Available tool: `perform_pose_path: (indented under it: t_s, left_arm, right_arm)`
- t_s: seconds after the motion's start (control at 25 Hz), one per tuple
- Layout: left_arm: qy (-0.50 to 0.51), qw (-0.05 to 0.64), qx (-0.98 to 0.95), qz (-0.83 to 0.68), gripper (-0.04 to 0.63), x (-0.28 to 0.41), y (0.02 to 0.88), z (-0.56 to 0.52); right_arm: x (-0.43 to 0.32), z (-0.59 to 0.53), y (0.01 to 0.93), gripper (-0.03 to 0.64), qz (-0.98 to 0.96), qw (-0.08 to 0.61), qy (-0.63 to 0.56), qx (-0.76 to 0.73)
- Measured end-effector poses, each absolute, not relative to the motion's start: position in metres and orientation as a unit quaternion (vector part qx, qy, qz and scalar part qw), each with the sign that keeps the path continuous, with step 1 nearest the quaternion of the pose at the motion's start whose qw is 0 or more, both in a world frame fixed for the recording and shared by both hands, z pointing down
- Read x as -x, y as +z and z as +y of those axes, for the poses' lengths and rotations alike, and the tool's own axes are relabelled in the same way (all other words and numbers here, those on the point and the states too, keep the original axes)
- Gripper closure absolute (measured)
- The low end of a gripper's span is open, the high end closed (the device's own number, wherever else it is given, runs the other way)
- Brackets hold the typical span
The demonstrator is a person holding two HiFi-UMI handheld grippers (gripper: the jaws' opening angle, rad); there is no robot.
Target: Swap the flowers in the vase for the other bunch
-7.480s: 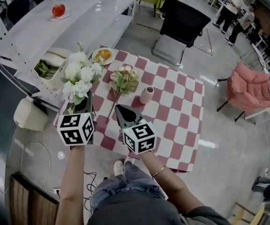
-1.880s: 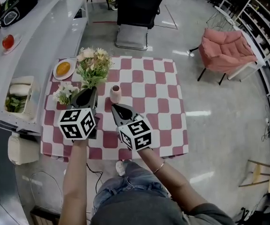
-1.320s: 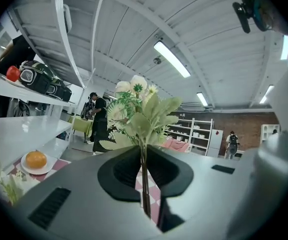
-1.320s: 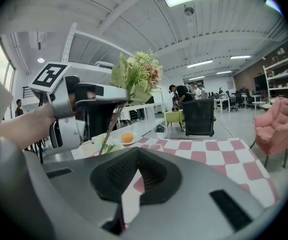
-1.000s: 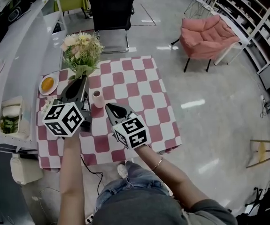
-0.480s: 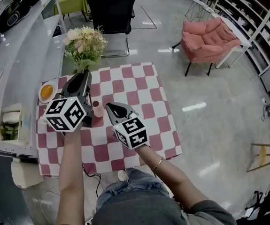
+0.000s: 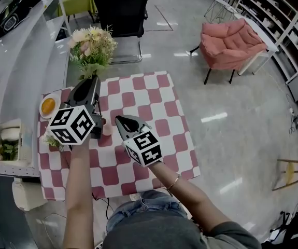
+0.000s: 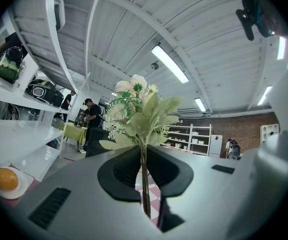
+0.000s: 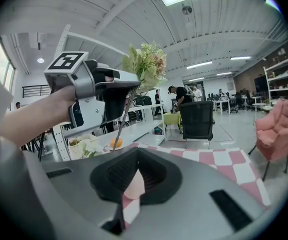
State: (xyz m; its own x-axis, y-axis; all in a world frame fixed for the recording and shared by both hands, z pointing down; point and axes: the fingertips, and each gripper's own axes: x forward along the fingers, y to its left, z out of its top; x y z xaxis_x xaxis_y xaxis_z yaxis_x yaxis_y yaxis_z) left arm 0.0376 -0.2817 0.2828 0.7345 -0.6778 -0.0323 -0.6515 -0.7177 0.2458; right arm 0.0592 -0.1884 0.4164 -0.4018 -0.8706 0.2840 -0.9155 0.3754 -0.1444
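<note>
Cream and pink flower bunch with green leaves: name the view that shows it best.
Left gripper view: the bunch fills the centre, its stem clamped in the left gripper. Head view shows only its blooms from above; right gripper view shows the bunch small, side-on.

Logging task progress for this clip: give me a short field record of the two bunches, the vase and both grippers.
left gripper: shut on the stem of the pastel bunch, held roughly upright
right gripper: shut, empty
pink vase: on the checked cloth, between the two grippers
white bunch: lying at the cloth's left edge
</note>
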Motion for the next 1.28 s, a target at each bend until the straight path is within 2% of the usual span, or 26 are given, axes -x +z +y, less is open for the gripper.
perform_pose_path:
  t_s: [0.84, 1.28]
  left_arm:
    - [-0.066, 0.116, -0.913, -0.386, 0.551, -0.030, 0.331, -0.297]
    - [-0.082, 0.112, -0.909, -0.392, 0.551, -0.027, 0.323, -0.305]
  right_arm:
    - [-0.061, -0.203, 0.445, 0.606, -0.827, 0.096, 0.167, -0.528]
    - [-0.064, -0.202, 0.448, 0.606, -0.827, 0.096, 0.171, -0.527]
